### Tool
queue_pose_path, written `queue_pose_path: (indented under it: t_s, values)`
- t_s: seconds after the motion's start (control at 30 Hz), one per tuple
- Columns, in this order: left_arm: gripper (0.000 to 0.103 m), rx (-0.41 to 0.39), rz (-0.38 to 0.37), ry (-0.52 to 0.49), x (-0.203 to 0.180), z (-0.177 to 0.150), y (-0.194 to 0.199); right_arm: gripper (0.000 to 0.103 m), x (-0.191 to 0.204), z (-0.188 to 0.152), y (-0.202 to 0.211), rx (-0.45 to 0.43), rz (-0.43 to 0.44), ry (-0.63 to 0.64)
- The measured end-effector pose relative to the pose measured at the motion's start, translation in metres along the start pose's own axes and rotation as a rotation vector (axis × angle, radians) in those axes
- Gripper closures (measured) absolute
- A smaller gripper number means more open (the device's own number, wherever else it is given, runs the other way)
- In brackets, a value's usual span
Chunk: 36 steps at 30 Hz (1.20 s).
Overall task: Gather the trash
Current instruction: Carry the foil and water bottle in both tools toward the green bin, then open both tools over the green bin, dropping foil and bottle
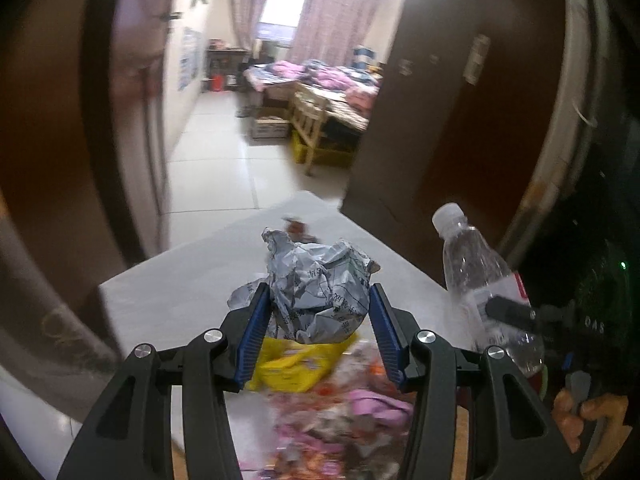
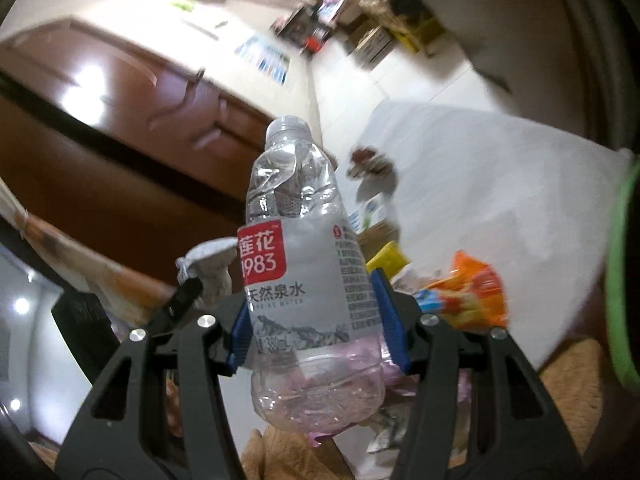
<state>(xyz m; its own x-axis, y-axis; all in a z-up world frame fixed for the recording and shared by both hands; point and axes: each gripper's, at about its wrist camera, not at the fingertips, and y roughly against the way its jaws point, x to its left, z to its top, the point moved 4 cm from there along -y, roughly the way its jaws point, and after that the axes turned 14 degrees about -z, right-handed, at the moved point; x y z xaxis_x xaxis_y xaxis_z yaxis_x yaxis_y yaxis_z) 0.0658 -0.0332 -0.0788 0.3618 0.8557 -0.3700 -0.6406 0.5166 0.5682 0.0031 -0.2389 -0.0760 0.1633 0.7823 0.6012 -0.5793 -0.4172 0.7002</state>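
My left gripper [image 1: 318, 300] is shut on a crumpled ball of printed paper [image 1: 320, 292] and holds it above the white table [image 1: 168, 296]. My right gripper [image 2: 310, 298] is shut on an empty clear plastic water bottle [image 2: 298, 264] with a red and white label; the bottle also shows at the right of the left wrist view [image 1: 480, 280], held upright. Below both grippers lies a heap of wrappers: a yellow packet [image 1: 292, 364], pink and orange wrappers [image 1: 360, 404], and an orange snack bag [image 2: 468, 288]. The paper ball shows left of the bottle in the right wrist view [image 2: 208, 264].
A small dark wrapper [image 1: 298, 230] lies farther back on the table. Brown doors [image 1: 460, 100] frame a doorway into a room with a bed [image 1: 320, 80] and a wooden chair [image 1: 308, 120]. A green rim [image 2: 620, 280] curves at the right edge.
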Motion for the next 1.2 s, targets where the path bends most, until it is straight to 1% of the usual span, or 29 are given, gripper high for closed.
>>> queue_pose_path:
  t_s: [0.07, 0.2, 0.23, 0.27, 0.3, 0.33, 0.43, 0.53, 0.63, 0.7, 0.73, 0.77, 0.8, 0.83, 0.87, 0.93, 1.07, 1.1, 1.17, 1.2]
  values:
    - [0.056, 0.020, -0.041, -0.021, -0.019, -0.001, -0.013, 0.050, -0.019, 0.004, 0.010, -0.026, -0.006, -0.043]
    - [0.056, 0.071, -0.135, -0.045, -0.055, -0.006, -0.041, 0.050, -0.080, 0.007, 0.043, -0.090, -0.036, -0.182]
    - [0.056, 0.093, -0.181, -0.054, -0.070, -0.008, -0.052, 0.050, -0.094, 0.005, 0.050, -0.101, -0.045, -0.216]
    - [0.056, 0.109, -0.211, -0.061, -0.081, -0.011, -0.059, 0.050, -0.110, 0.004, 0.056, -0.114, -0.058, -0.250]
    - [0.056, 0.122, -0.234, -0.068, -0.090, -0.013, -0.065, 0.050, -0.128, 0.001, 0.063, -0.130, -0.078, -0.291]
    - [0.056, 0.144, -0.274, -0.082, -0.107, -0.018, -0.076, 0.050, -0.144, -0.003, 0.070, -0.143, -0.093, -0.329]
    - [0.056, 0.199, -0.357, -0.122, -0.148, -0.030, -0.101, 0.050, -0.190, -0.019, 0.089, -0.175, -0.125, -0.456]
    - [0.056, 0.251, -0.411, -0.169, -0.190, -0.041, -0.127, 0.050, -0.224, -0.033, 0.106, -0.209, -0.174, -0.542]
    - [0.056, 0.291, -0.441, -0.197, -0.217, -0.048, -0.144, 0.050, -0.237, -0.041, 0.115, -0.227, -0.197, -0.583]
    - [0.054, 0.308, -0.463, -0.226, -0.234, -0.052, -0.152, 0.049, -0.239, -0.046, 0.119, -0.238, -0.225, -0.587]
    - [0.048, 0.319, -0.475, -0.250, -0.243, -0.054, -0.156, 0.049, -0.239, -0.047, 0.121, -0.243, -0.233, -0.591]
    - [0.036, 0.330, -0.477, -0.269, -0.249, -0.055, -0.160, 0.046, -0.241, -0.049, 0.124, -0.248, -0.245, -0.600]
    - [0.031, 0.338, -0.471, -0.287, -0.252, -0.056, -0.161, 0.036, -0.241, -0.050, 0.123, -0.252, -0.259, -0.614]
    - [0.029, 0.334, -0.461, -0.300, -0.254, -0.056, -0.159, 0.031, -0.242, -0.051, 0.123, -0.254, -0.273, -0.620]
    - [0.028, 0.322, -0.460, -0.302, -0.255, -0.055, -0.155, 0.031, -0.241, -0.052, 0.127, -0.259, -0.292, -0.621]
    - [0.026, 0.303, -0.454, -0.302, -0.250, -0.051, -0.146, 0.031, -0.237, -0.050, 0.129, -0.274, -0.328, -0.600]
    - [0.026, 0.266, -0.417, -0.278, -0.230, -0.040, -0.128, 0.031, -0.229, -0.042, 0.130, -0.285, -0.362, -0.551]
    - [0.026, 0.250, -0.401, -0.265, -0.220, -0.036, -0.119, 0.031, -0.222, -0.038, 0.127, -0.279, -0.373, -0.526]
    - [0.026, 0.234, -0.372, -0.249, -0.207, -0.031, -0.116, 0.031, -0.209, -0.028, 0.120, -0.269, -0.389, -0.479]
    - [0.026, 0.227, -0.361, -0.240, -0.199, -0.029, -0.111, 0.028, -0.199, -0.024, 0.114, -0.262, -0.397, -0.449]
